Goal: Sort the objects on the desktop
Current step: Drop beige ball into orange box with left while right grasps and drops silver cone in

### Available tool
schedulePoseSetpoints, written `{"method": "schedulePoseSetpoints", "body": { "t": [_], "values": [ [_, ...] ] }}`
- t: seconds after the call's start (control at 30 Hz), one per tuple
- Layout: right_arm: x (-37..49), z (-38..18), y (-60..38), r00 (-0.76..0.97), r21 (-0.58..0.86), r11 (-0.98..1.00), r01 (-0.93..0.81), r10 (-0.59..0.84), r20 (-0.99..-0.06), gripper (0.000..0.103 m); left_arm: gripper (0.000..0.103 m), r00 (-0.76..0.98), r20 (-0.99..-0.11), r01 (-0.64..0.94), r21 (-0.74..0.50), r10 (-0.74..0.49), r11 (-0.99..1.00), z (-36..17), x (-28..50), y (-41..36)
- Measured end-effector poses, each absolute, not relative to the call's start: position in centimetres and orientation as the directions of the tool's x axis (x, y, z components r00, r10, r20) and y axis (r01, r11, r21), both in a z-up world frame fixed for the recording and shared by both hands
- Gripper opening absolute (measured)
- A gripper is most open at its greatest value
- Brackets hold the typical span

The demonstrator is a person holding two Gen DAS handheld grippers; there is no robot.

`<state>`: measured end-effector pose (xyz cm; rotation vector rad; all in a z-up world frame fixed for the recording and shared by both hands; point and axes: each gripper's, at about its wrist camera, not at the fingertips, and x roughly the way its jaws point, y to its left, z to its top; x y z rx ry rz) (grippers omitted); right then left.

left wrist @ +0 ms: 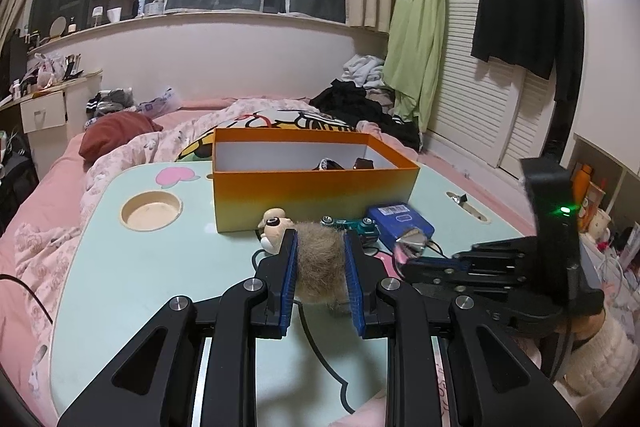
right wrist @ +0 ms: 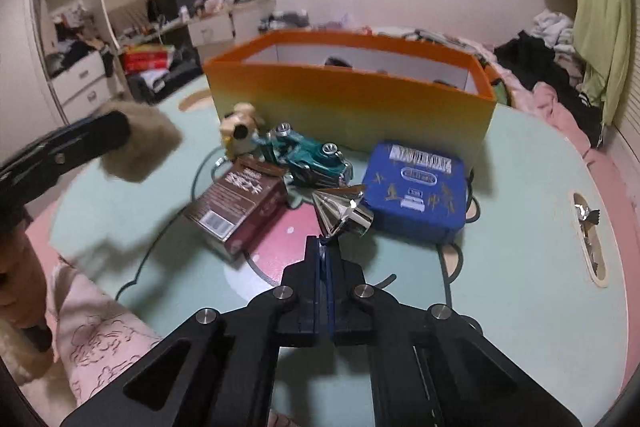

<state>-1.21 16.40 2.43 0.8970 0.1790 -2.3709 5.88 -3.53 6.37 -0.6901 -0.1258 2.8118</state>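
My left gripper (left wrist: 320, 247) is shut on a tan fur ball (left wrist: 319, 263), held above the pale green table (left wrist: 140, 267); it shows blurred in the right wrist view (right wrist: 140, 143). My right gripper (right wrist: 325, 243) is shut on a shiny silver cone (right wrist: 342, 213) and appears in the left wrist view (left wrist: 412, 251). An orange box (left wrist: 312, 187) stands behind, with dark items inside. In front of it lie a beige dog toy (right wrist: 240, 127), a teal toy car (right wrist: 308, 159), a blue box (right wrist: 420, 187) and a brown box (right wrist: 240, 207).
A round cup hole (left wrist: 151, 211) is in the table's left part and a slot (right wrist: 590, 239) with a small metal clip at its right. Pink bedding (left wrist: 52, 211) surrounds the table. A black cable (right wrist: 168, 227) runs across the tabletop.
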Motion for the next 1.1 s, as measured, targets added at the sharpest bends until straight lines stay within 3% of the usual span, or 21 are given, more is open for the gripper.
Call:
{"method": "schedulePoseSetpoints", "body": {
  "t": [0.43, 0.63, 0.73, 0.77, 0.8, 0.83, 0.87, 0.9, 0.93, 1.0, 1.1],
  "values": [
    [-0.3, 5.3, 17.2, -0.674, 0.052, -0.816, 0.575, -0.509, -0.535, 0.003, 0.024, -0.871, -0.413, -0.231, -0.136, 0.267, -0.963, 8.6, 5.2, -3.0],
    [-5.2, 10.1, 16.1, -0.748, 0.029, -0.855, 0.517, -0.468, -0.47, 0.003, 0.024, -0.852, -0.447, -0.21, -0.181, 0.271, -0.961, 12.5, -1.6, -1.6],
    [-8.8, 10.2, 15.0, -0.754, 0.024, -0.875, 0.483, -0.43, -0.496, 0.004, 0.024, -0.851, -0.476, -0.154, -0.183, 0.224, -0.971, 13.0, -6.4, -1.5],
    [-10.0, 9.5, 14.7, -0.744, 0.029, -0.879, 0.477, -0.421, -0.519, 0.004, 0.028, -0.841, -0.501, -0.135, -0.172, 0.205, -0.976, 12.3, -8.1, -1.4],
    [-10.9, 8.8, 14.5, -0.727, 0.033, -0.881, 0.471, -0.409, -0.551, 0.012, 0.045, -0.824, -0.532, -0.123, -0.164, 0.193, -0.979, 11.4, -9.3, -1.4],
    [-11.8, 7.6, 14.3, -0.695, 0.039, -0.889, 0.457, -0.384, -0.608, 0.032, 0.059, -0.788, -0.59, -0.103, -0.154, 0.175, -0.983, 10.0, -10.7, -1.3],
    [-12.0, 7.0, 14.8, -0.701, 0.063, -0.895, 0.441, -0.388, -0.598, 0.036, 0.076, -0.727, -0.667, -0.076, -0.156, 0.161, -0.985, 8.2, -12.0, -1.3],
    [-11.8, 6.8, 15.5, -0.709, 0.088, -0.898, 0.432, -0.398, -0.583, 0.044, 0.076, -0.666, -0.717, -0.086, -0.198, 0.204, -0.976, 6.6, -12.7, -1.4],
    [-11.6, 6.8, 16.0, -0.707, 0.097, -0.897, 0.431, -0.402, -0.582, 0.048, 0.077, -0.673, -0.7, -0.101, -0.232, 0.238, -0.968, 6.5, -12.8, -1.7],
    [-11.4, 7.2, 16.8, -0.695, 0.13, -0.894, 0.43, -0.419, -0.584, 0.049, 0.077, -0.693, -0.675, -0.1, -0.258, 0.253, -0.961, 6.4, -12.3, -2.0],
    [-9.9, 8.7, 18.4, -0.742, 0.156, -0.895, 0.419, -0.436, -0.508, 0.049, 0.077, -0.755, -0.592, -0.119, -0.301, 0.283, -0.946, 8.0, -10.5, -2.6]
  ]
}}
